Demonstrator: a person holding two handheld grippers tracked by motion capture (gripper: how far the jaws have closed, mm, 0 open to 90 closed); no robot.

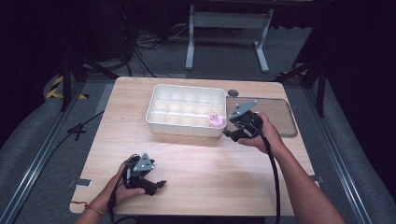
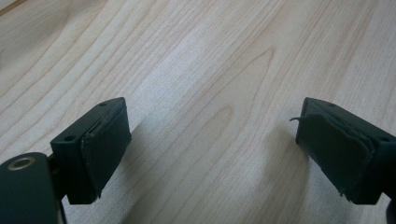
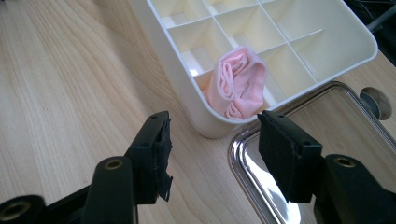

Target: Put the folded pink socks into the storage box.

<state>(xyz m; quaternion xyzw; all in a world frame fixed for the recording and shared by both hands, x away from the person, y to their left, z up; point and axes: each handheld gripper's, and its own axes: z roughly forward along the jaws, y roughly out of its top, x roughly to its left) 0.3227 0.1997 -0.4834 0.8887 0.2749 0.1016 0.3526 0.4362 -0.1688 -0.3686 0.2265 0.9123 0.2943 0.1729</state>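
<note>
In the right gripper view, the white plastic divided tray (image 3: 299, 51) runs off the top edge, so its far compartments are cut away, and the lower part of the rolled pink cloth (image 3: 238, 84) is hidden behind the tray's near wall. Beside the tray's corner, the shiny metal-rimmed flat tray (image 3: 243, 158) is cut off at the bottom and right edges and partly covered by a black jaw. In the high view, the cloth is too small to show its folds.
</note>
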